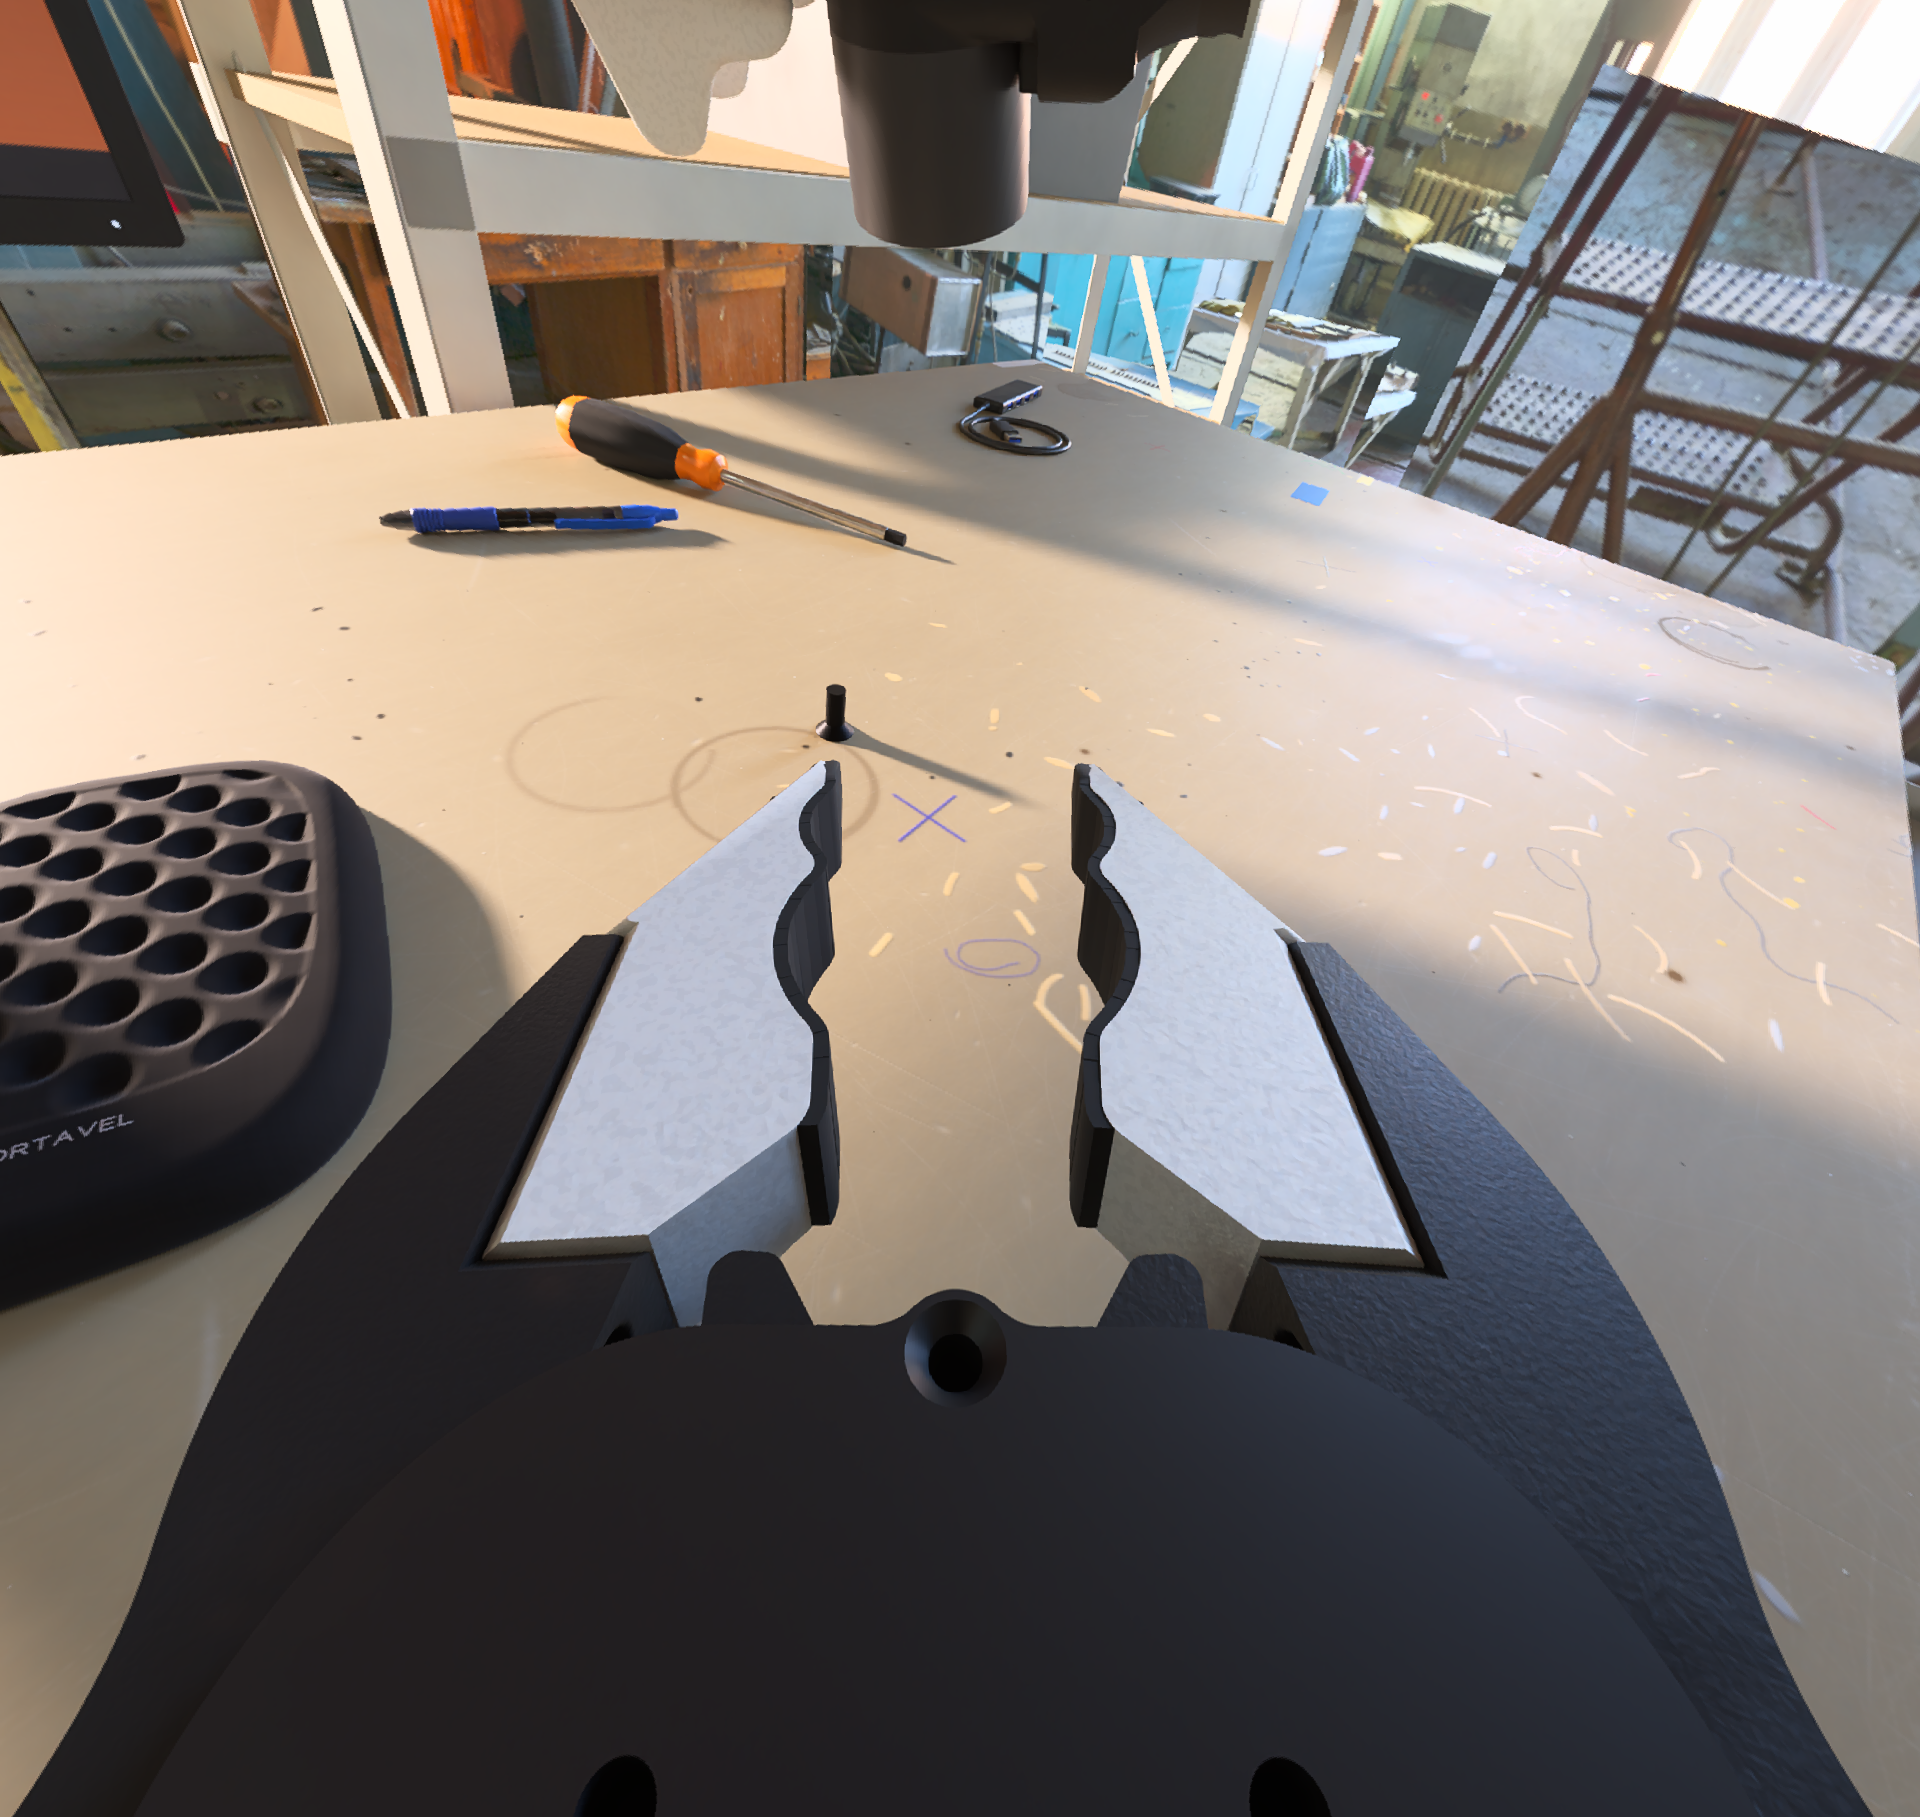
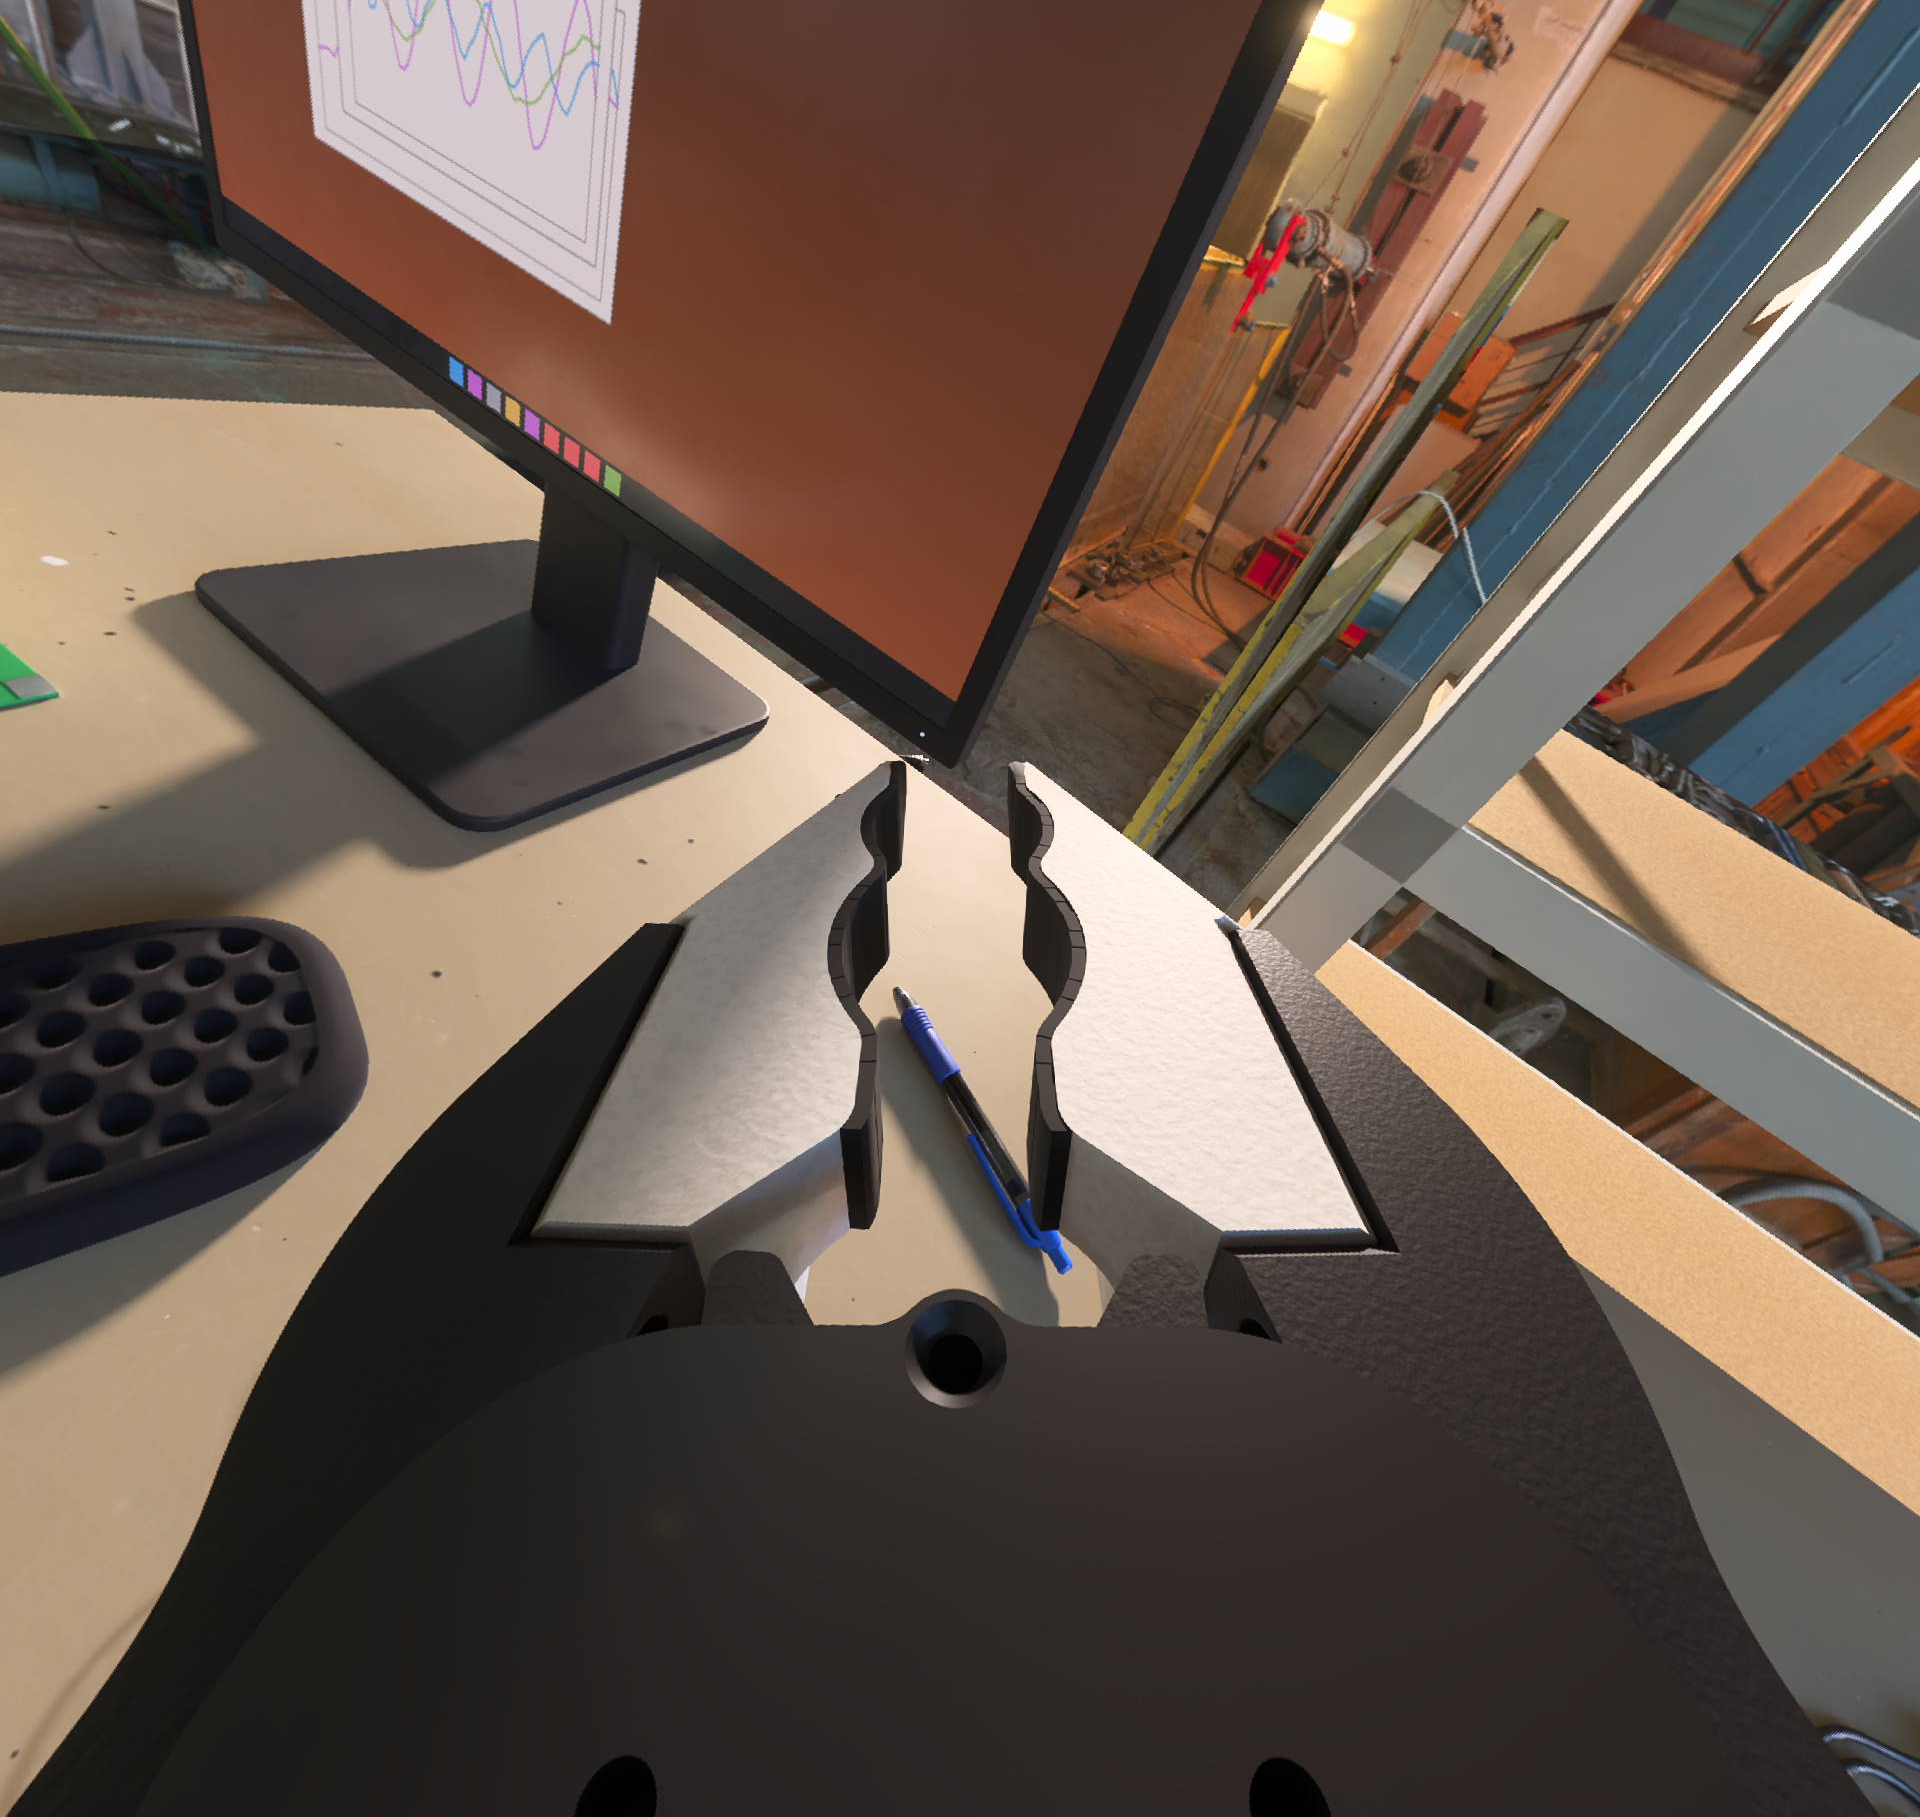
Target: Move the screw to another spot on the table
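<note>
A small black screw stands head down on the beige table, just beyond and slightly left of my left gripper's left fingertip. My left gripper is open and empty, low over the table, with a purple X mark between its tips. My right gripper is open and empty, above a blue pen that lies on the table under its jaws. The other gripper's dark body hangs at the top of the left wrist view. The screw does not show in the right wrist view.
A black perforated pad lies at the left and also shows in the right wrist view. An orange-and-black screwdriver, the blue pen and a small black cabled hub lie farther off. A monitor stands on its base. Shelf frame behind.
</note>
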